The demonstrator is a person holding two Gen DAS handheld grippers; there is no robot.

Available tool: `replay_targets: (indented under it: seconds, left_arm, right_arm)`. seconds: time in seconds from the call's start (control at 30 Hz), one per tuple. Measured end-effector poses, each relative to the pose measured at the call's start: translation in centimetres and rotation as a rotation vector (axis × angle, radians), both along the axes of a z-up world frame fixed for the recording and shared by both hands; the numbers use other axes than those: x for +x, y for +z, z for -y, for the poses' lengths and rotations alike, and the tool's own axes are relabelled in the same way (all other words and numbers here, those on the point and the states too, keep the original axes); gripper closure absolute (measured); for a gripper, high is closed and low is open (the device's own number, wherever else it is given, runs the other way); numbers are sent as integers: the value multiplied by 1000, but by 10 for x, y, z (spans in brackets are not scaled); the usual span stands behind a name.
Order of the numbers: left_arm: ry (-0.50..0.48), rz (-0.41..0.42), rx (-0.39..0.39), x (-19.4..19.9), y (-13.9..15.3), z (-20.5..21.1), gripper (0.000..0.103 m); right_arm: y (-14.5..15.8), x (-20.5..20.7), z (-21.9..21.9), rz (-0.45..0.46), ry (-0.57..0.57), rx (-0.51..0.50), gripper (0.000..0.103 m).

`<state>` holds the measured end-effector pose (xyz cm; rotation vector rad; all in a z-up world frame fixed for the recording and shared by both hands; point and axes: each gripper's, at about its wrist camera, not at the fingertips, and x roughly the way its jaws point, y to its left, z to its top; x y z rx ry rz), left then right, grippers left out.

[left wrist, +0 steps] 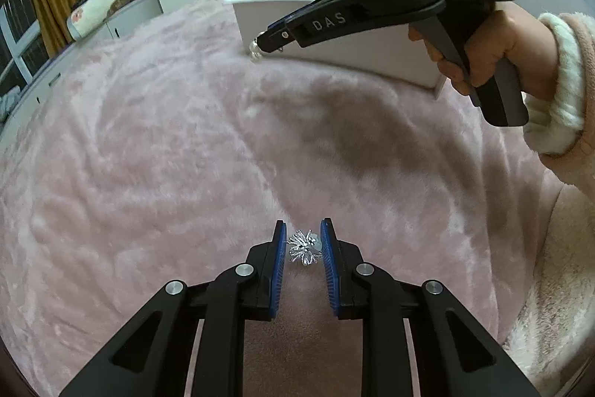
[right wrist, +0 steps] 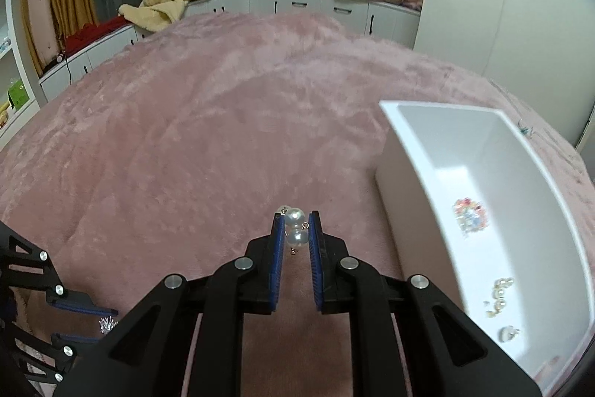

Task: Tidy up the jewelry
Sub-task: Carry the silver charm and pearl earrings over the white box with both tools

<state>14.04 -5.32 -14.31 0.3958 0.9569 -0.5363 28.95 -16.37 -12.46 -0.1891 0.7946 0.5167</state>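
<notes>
White plastic is what my next move turns on: the open box [right wrist: 494, 211] sits on the pink plush blanket [right wrist: 223, 136], off to the right of my right gripper [right wrist: 296, 229] and close beside it. From the left wrist view the same box [left wrist: 334, 36] lies well ahead and to the right, beyond my right gripper [left wrist: 260, 41], so my right hand is plainly the nearer one.

My right jaws are nearly closed on a pearl earring [right wrist: 295, 227]; two pearls are stacked along the line of the fingers, one poking past the tips, small gold hooks dangling below. My left gripper [left wrist: 304, 246] has its jaws drawn in around a silver spiky brooch [left wrist: 305, 247], which sits between the blue pads; I judge it held, though contact on both pads is hard to confirm.

Inside the box I see a colourful beaded piece [right wrist: 469, 214] and some pearl pieces [right wrist: 500, 296] already lying on the floor of it. I reckon the right load goes in first, with a short swing rightward over the near wall.
</notes>
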Motion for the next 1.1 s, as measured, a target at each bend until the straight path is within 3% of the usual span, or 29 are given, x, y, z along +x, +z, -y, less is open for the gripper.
replay_targets:
  seconds: [0.73,0.87,1.1]
  left_arm:
    - [-15,266,-47,-10,135,41,79]
    - [8,275,-121,1,160,49,79]
    - [29,276,-184,35,184,75,79]
  right_arm:
    - [155,-77,72,291,-68,33,89]
    - [170,-87,89,324,-84,38,89]
    - [177,-91,125,345,-128,49,89]
